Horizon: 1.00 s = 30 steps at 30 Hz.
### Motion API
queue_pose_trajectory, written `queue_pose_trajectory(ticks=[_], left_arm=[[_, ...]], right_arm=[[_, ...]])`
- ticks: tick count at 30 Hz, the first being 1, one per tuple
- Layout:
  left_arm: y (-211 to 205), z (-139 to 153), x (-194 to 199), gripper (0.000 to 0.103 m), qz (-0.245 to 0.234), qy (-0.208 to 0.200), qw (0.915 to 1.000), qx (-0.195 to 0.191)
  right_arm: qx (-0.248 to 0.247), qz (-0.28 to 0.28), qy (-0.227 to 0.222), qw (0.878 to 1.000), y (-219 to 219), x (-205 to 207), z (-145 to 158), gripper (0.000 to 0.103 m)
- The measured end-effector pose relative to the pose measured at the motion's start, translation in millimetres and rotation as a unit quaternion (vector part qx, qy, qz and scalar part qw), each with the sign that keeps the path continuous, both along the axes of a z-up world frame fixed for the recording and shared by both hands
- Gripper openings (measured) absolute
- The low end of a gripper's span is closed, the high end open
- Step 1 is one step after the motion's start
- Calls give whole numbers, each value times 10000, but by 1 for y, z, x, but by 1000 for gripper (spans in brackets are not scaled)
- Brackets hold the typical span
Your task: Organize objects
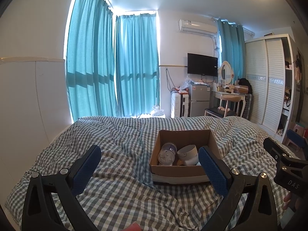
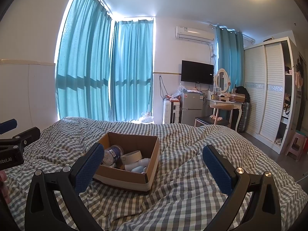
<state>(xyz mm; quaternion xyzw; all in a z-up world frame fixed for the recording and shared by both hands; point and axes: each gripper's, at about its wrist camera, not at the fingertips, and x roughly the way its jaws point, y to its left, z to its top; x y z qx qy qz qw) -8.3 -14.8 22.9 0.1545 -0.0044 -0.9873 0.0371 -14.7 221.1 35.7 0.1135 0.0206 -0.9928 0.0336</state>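
Note:
An open cardboard box (image 1: pixel 184 134) (image 2: pixel 152 154) sits on the checked bedspread (image 1: pixel 119 138) (image 2: pixel 184 177). Inside lie a clear jar with a blue label (image 1: pixel 167 153) (image 2: pixel 113 153), a roll of tape (image 1: pixel 187 151) (image 2: pixel 132 156) and a pale blue item (image 2: pixel 139 169). My left gripper (image 1: pixel 152 170) hovers open just in front of the box, nothing between its fingers. My right gripper (image 2: pixel 154 170) hangs open to the right of the box, also holding nothing. Each gripper shows at the edge of the other's view: the right one (image 1: pixel 284 154), the left one (image 2: pixel 13 134).
Teal curtains (image 1: pixel 115 67) cover the windows behind the bed. A small fridge (image 1: pixel 199 99), white suitcase (image 1: pixel 179 104), dressing table with chair (image 1: pixel 229 98) and wardrobe (image 1: pixel 269 84) stand at the far right. A pink stool (image 2: pixel 295 147) sits on the floor. A white panel (image 1: pixel 23 100) borders the bed's left side.

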Motion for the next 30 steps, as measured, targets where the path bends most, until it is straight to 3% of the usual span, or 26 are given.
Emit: queue_pose_trajectory(ticks=[30], left_arm=[[-2,-5,-3,103,78,-53,10000,-19]], right_arm=[[78,3,-69,9999,-2,-2,-5,103]])
